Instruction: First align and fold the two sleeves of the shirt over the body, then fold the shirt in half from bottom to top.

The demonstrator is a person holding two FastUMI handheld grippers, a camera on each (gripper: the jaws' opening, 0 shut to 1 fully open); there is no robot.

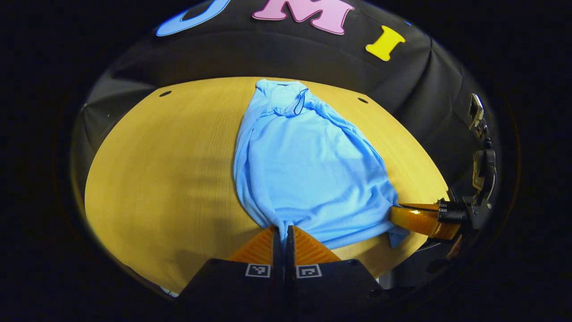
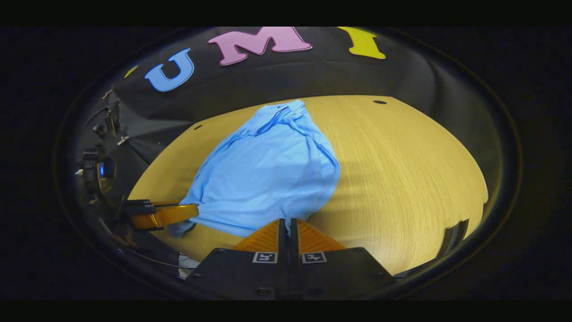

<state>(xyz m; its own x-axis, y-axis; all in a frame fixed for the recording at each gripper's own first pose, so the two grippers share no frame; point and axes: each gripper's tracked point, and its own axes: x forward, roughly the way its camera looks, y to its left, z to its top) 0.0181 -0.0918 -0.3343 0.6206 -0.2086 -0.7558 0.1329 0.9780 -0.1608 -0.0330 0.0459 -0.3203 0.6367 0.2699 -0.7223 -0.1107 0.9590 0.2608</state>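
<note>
**On the table: both grippers pinching the shirt's near hem**

On the wooden table (image 1: 156, 179), a light blue shirt (image 1: 304, 165) lies lengthwise, collar at the far end toward the booth wall, hem at the near edge. Both sleeves are already folded inward over the body, leaving a narrow, tapering shape with ridged folds along each long side.

Left gripper (image 1: 283, 229): the fingers are pressed together on the shirt's near left hem corner, the fabric gathered into a small pucker where it enters between them. Seen from the right gripper view, the same gripper (image 2: 192, 211) reaches in from the side of the shirt and meets that corner at the table's near edge.

Right gripper (image 2: 288, 222): the fingers are likewise pressed together on the hem at the shirt's near right corner. From the left gripper view it (image 1: 395, 212) comes in low from the shirt's right side, and a small flap of cloth hangs below its tip.

Between the two held corners, the hem lies close to the table's near edge. The collar end rests flat on the table.
</note>
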